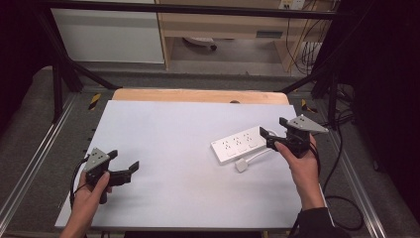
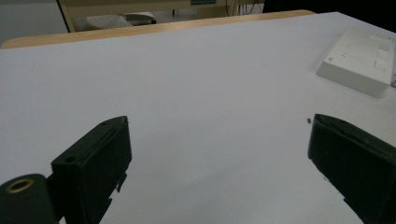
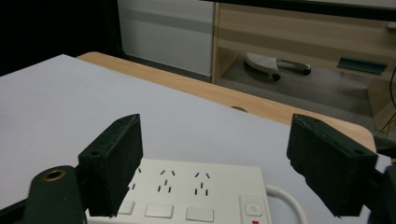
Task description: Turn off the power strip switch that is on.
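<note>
White power strip [image 1: 239,144] with three socket groups and a row of switches, flat on the right part of the pale surface [image 1: 168,148]; white cord and plug [image 1: 241,165] just beside. Right tongs [image 1: 271,132] spread wide, empty, hovering at the strip's right end. Left tongs [image 1: 124,162] spread wide, empty, well apart.

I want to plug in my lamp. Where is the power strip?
In the high view the power strip lies on the right side of the white table, just left of the right tongs, with a small white plug in front of it.
</note>
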Motion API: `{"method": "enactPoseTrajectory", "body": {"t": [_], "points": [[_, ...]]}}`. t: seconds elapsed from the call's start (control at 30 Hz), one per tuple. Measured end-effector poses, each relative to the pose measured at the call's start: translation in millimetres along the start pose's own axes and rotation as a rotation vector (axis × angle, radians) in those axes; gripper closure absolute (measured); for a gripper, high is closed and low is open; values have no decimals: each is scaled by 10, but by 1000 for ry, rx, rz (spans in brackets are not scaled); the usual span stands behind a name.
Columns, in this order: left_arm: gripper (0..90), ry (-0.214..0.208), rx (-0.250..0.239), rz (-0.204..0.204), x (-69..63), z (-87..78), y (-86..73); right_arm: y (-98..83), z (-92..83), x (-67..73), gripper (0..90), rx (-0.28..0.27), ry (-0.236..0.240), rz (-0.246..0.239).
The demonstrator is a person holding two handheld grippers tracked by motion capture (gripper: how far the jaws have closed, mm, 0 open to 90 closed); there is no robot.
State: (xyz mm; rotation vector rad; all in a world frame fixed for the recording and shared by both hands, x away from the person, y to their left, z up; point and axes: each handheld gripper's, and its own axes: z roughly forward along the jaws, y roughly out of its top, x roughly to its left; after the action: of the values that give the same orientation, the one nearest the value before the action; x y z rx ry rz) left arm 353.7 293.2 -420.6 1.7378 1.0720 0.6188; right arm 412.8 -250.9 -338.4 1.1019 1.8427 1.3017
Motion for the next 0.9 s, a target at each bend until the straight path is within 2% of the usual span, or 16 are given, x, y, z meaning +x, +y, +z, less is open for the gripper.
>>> {"method": "enactPoseTrajectory", "body": {"t": [0.1,0.37,0.4,0.47,0.5,0.53,0.63,0.67,0.8,0.9], "points": [[59,0,8,-5,-5,-4,-22,41,25,-10,264,-9,-21,-15],[60,-15,12,-1,-52,7,-38,2,92,-26,366,-1,-34,-22],[61,-16,17,-1,-53,10,-42,-4,103,-39,429,-3,-43,-28],[62,-20,21,0,-57,12,-48,-8,106,-49,453,-7,-45,-24],[62,-22,21,1,-61,10,-49,-13,118,-76,524,-15,-51,-20],[62,-22,22,2,-63,6,-51,-13,118,-76,524,-15,-51,-20],[63,-29,20,-12,-69,-14,-49,-26,158,-135,649,-31,-54,-19],[63,-32,16,-13,-76,-21,-47,-26,158,-135,649,-31,-54,-19],[61,-38,15,-4,-98,-27,-43,-50,212,-163,753,-28,-68,-22],[61,-38,11,-2,-103,-41,-42,-50,282,-155,770,-31,-67,-27]]}}
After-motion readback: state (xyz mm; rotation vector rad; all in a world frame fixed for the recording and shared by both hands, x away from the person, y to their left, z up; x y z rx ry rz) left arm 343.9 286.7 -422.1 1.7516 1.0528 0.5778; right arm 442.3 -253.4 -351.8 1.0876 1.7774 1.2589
